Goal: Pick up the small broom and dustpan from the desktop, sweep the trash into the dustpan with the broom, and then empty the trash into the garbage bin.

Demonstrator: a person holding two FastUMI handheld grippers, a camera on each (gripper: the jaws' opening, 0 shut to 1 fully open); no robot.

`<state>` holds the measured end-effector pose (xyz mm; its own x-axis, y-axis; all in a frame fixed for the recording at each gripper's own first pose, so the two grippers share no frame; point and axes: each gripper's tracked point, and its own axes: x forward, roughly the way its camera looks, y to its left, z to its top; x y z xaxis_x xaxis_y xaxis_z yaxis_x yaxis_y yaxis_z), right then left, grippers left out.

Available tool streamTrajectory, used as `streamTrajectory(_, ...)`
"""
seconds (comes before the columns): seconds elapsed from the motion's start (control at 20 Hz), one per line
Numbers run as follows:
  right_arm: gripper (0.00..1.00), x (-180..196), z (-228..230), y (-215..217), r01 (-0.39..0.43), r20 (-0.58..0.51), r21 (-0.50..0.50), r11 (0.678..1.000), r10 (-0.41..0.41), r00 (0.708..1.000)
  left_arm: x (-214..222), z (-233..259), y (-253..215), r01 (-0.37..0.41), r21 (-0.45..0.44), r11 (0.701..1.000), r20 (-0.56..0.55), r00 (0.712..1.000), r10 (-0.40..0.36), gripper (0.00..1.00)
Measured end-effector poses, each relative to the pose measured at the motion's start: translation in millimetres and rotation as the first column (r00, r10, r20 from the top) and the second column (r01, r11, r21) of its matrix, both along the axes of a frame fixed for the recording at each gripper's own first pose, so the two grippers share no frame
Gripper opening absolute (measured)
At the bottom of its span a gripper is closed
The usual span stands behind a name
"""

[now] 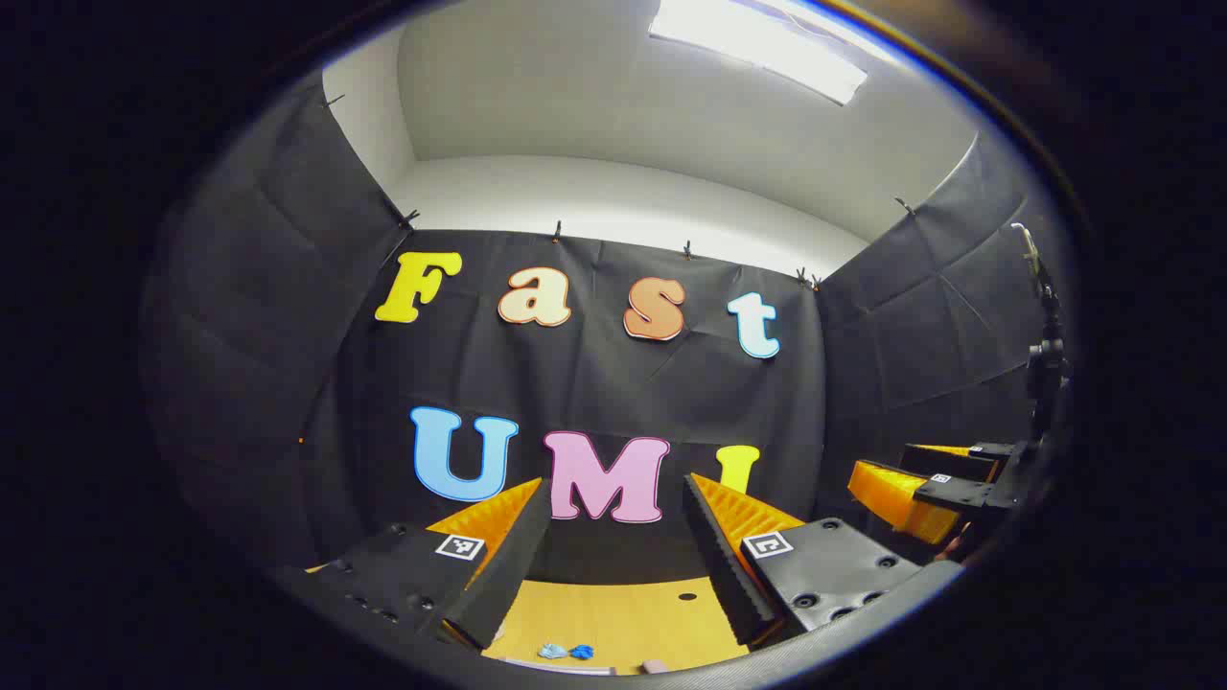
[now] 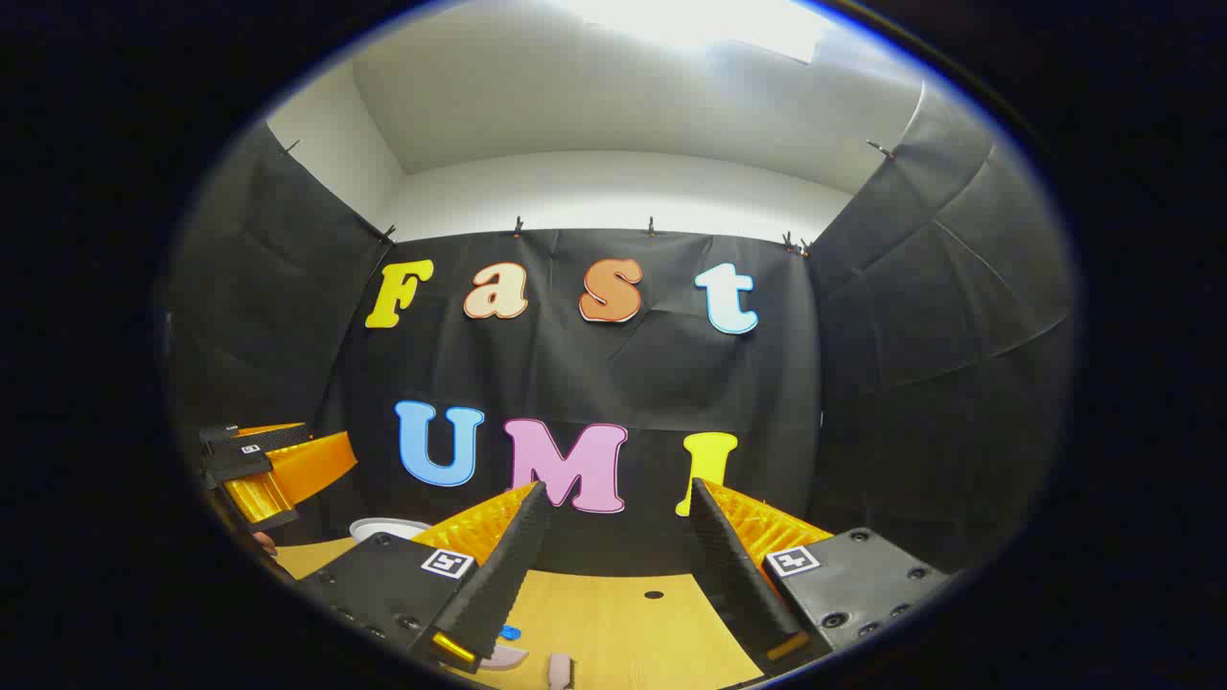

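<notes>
Trash (image 1: pixel 566 652) lies unswept on the desktop (image 1: pixel 623 613); left gripper (image 1: pixel 613 517) and right gripper (image 2: pixel 613 522) both hang released and empty, so everything remains undone.

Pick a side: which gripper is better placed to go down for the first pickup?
Right, marginally. Both grippers, left and right, hang open above the table. The right gripper view shows pinkish items just below its fingers; the left gripper view shows blue trash.
</notes>
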<state>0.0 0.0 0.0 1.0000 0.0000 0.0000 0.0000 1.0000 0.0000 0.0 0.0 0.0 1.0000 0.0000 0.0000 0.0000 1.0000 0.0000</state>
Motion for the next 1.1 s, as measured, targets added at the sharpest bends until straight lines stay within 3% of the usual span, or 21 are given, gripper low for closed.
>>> streamTrajectory(0.2, 0.94, -14, -5, 6, 0.013, -0.018, 0.021, 1.000, -0.013, 1.000, -12, -3, 13, -0.024, 0.005, 1.000, -0.011, 1.000, 0.024, 0.80)
streamTrajectory(0.3, 0.90, -18, -13, 16, -0.001, -0.042, 0.016, 1.000, 0.001, 0.999, -20, -10, 12, -0.013, 0.006, 1.000, -0.036, 0.999, 0.013, 0.80)
streamTrajectory(0.45, 0.94, -25, -19, 30, -0.027, -0.060, 0.009, 1.000, 0.028, 0.998, -29, -27, 10, 0.029, 0.037, 0.999, -0.097, 0.995, -0.025, 0.80)
streamTrajectory(0.75, 0.94, -29, -17, 49, -0.065, -0.062, -0.017, 0.998, 0.064, 0.996, -41, -13, 34, -0.018, 0.049, 0.999, -0.062, 0.998, 0.021, 0.81)
streamTrajectory(0.9, 0.94, -32, -21, 57, -0.082, -0.073, -0.033, 0.996, 0.080, 0.994, -42, -31, 35, -0.023, 0.078, 0.997, -0.118, 0.993, 0.032, 0.80)
streamTrajectory(1.1, 0.94, -35, -20, 58, -0.086, -0.062, -0.082, 0.993, 0.081, 0.995, -43, -42, 36, -0.002, 0.048, 0.999, -0.149, 0.989, 0.009, 0.80)
